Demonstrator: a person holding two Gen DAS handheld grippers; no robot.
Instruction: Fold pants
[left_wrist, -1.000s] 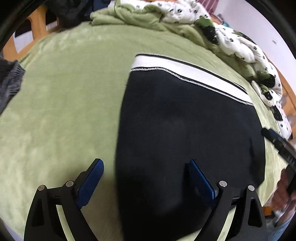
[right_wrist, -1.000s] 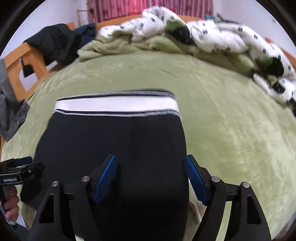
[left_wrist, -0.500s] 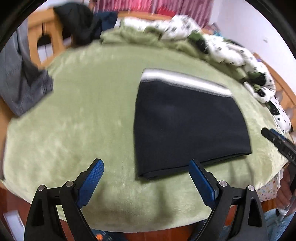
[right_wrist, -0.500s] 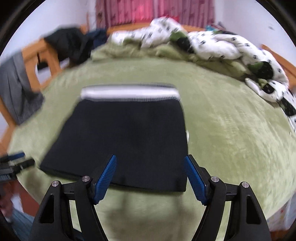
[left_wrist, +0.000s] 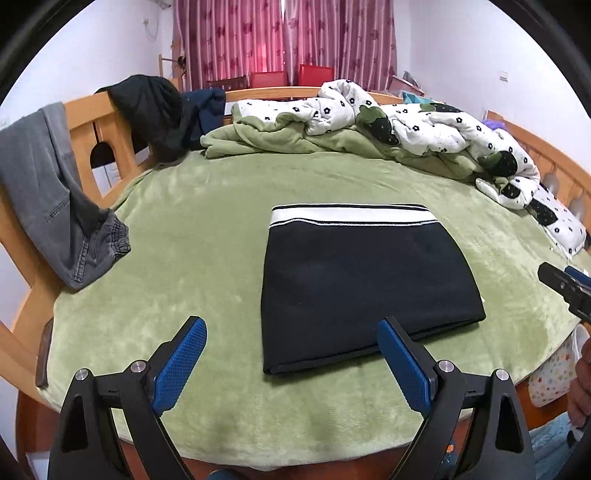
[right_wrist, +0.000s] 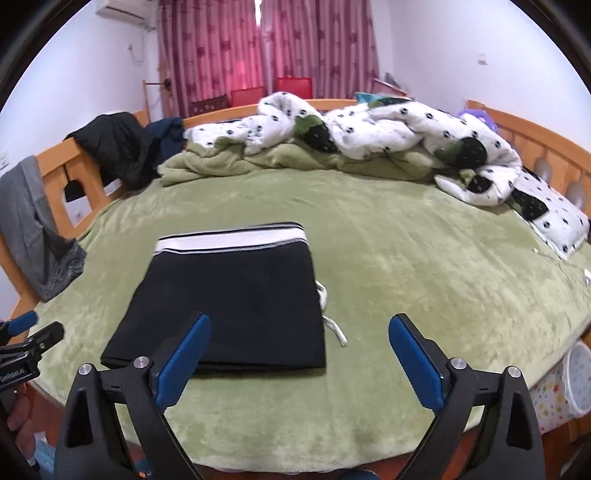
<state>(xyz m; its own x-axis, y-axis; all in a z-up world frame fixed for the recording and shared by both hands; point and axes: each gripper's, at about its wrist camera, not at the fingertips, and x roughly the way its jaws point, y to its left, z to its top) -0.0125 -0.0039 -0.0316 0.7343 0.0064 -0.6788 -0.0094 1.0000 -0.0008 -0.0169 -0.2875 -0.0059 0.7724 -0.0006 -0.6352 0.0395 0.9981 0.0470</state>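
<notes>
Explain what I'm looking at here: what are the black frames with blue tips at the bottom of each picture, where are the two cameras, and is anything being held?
No robot here: a person holds a hand-held two-finger gripper in each hand, and each carries a wide-angle camera looking along its fingers. One picture comes from the left gripper, the other from the right gripper. The blue ribbed pads are the fingertips.

On the green plush bedspread lies a pair of black pants with a white striped waistband, folded into a neat rectangle; a white drawstring pokes out at its side. Behind are a white flower-print quilt, and grey jeans draped over the wooden bed frame.

Nothing is held. Both grippers are open and clear of the pants; the right one's jaws have just been opening, with nothing between them.
</notes>
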